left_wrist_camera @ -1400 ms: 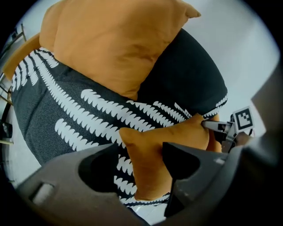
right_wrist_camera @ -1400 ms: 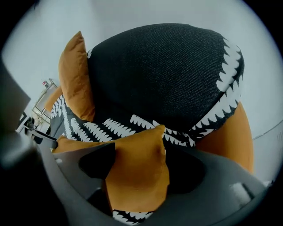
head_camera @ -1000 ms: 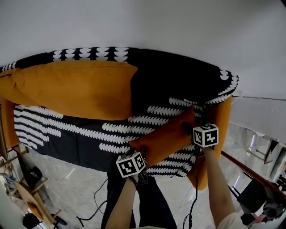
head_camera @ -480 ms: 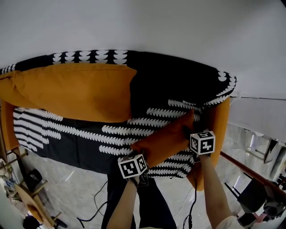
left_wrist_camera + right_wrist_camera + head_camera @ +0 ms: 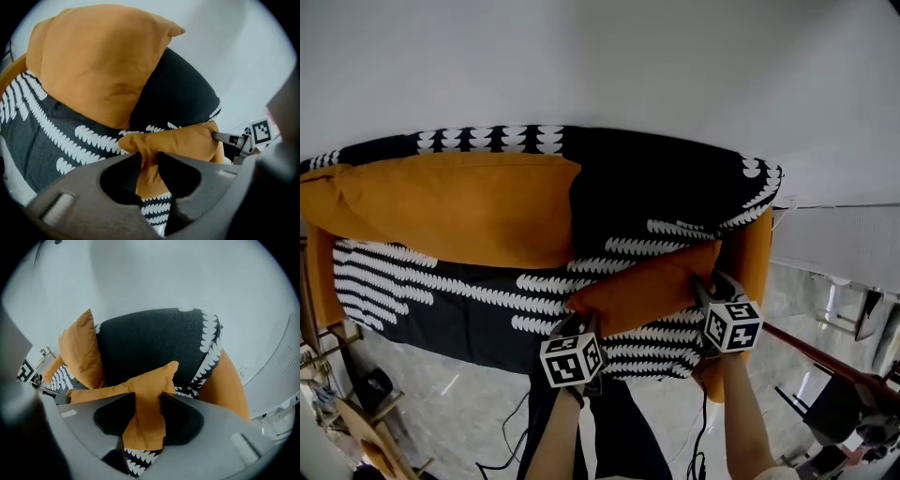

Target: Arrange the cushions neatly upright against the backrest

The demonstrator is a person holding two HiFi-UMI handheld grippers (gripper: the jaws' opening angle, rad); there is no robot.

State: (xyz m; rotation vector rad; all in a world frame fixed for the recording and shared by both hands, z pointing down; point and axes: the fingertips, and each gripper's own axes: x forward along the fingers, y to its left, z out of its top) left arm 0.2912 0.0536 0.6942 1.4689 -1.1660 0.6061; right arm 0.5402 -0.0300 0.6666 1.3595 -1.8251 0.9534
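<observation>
A small orange cushion [image 5: 642,286] lies across the right part of the black, white-patterned sofa seat [image 5: 441,281]. My left gripper [image 5: 584,322] pinches its near-left corner, and its jaws are still closing on the fabric [image 5: 149,161]. At the cushion's right end my right gripper [image 5: 703,284] does the same, with its jaws closing round a fold of orange cloth [image 5: 147,401]. A large orange cushion [image 5: 459,206] leans upright against the backrest [image 5: 647,178] on the left.
An orange armrest [image 5: 755,262] bounds the sofa on the right, and a white wall rises behind it. Cables [image 5: 502,412] trail on the marble floor by the person's legs [image 5: 609,422]. A wooden stand [image 5: 347,412] is at the left, and dark chairs [image 5: 853,412] are at the right.
Both grippers have closed on the ends of the small cushion. The right gripper has drawn back towards me, and the cushion has turned from a steep diagonal to lie more level.
</observation>
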